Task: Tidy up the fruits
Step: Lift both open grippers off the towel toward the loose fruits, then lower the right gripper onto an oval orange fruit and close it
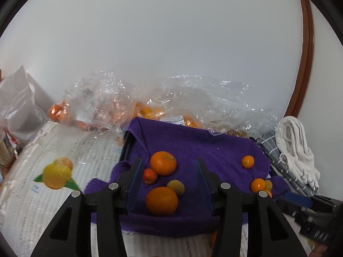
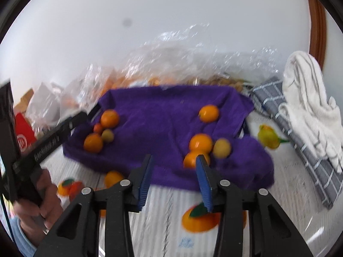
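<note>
The sorting looks only partly done: on the purple towel (image 1: 193,141) the fruits lie in two loose groups, one at the left gripper (image 1: 169,171) with two big oranges (image 1: 163,163), a small reddish one and a yellowish one, and one near the right gripper (image 2: 174,167), while many more fruits are still inside the clear plastic bags (image 1: 103,105) behind. Both grippers have their jaws spread wide and hold nothing. The fruits are almost round, so I cannot tell any long axis or pointing direction for them.
</note>
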`<control>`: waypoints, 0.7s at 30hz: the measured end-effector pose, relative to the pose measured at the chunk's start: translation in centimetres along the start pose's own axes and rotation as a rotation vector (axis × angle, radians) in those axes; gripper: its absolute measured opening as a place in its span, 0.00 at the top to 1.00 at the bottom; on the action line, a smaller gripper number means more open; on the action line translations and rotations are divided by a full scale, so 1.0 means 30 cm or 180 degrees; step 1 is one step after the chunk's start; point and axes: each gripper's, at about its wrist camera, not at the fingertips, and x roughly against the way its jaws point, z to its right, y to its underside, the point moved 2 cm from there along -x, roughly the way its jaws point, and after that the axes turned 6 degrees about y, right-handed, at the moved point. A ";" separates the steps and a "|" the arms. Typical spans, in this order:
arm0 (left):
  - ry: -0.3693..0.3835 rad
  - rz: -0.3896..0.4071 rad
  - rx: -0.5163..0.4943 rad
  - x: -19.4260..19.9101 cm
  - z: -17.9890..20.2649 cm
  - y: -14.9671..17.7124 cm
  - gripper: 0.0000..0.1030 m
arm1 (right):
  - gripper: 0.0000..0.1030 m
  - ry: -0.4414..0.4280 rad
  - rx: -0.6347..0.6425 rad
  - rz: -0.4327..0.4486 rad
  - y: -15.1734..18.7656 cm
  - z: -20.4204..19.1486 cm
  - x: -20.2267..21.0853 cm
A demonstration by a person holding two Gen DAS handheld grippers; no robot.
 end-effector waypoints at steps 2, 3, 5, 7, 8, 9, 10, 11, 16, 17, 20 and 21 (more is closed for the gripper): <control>-0.0059 -0.0035 -0.0001 0.044 -0.017 0.005 0.55 | 0.60 -0.0012 0.0114 -0.0065 0.034 -0.029 0.008; -0.0071 -0.0064 0.0006 0.074 -0.033 0.014 0.55 | 0.60 -0.0052 0.0195 -0.0092 0.053 -0.047 0.015; -0.0054 -0.0098 0.0020 0.116 -0.062 0.034 0.55 | 0.59 -0.0110 0.0243 -0.0091 0.070 -0.065 0.022; -0.0082 -0.0193 0.0017 0.163 -0.102 0.069 0.55 | 0.58 -0.0209 0.0206 -0.0153 0.077 -0.084 0.011; -0.0090 -0.0201 0.0010 0.179 -0.116 0.083 0.55 | 0.58 -0.0310 0.0174 -0.0230 0.076 -0.093 -0.002; -0.0123 -0.0210 -0.0010 0.201 -0.132 0.100 0.55 | 0.58 -0.0399 0.0137 -0.0317 0.076 -0.101 -0.017; -0.0139 -0.0212 -0.0022 0.217 -0.146 0.114 0.55 | 0.58 -0.0470 0.0120 -0.0409 0.072 -0.116 -0.035; -0.0131 -0.0209 -0.0008 0.233 -0.161 0.128 0.55 | 0.58 -0.0492 0.0133 -0.0439 0.068 -0.134 -0.048; -0.0081 -0.0251 0.0221 0.262 -0.210 0.156 0.55 | 0.58 -0.0550 0.0152 -0.0616 0.049 -0.190 -0.111; -0.0100 -0.0218 0.0209 0.267 -0.210 0.155 0.55 | 0.58 -0.0572 0.0141 -0.0653 0.044 -0.197 -0.123; -0.0135 -0.0229 0.0163 0.259 -0.202 0.157 0.55 | 0.58 -0.0597 0.0128 -0.0843 0.033 -0.223 -0.168; -0.0133 -0.0239 0.0159 0.256 -0.200 0.158 0.55 | 0.58 -0.0640 0.0119 -0.0885 0.031 -0.230 -0.178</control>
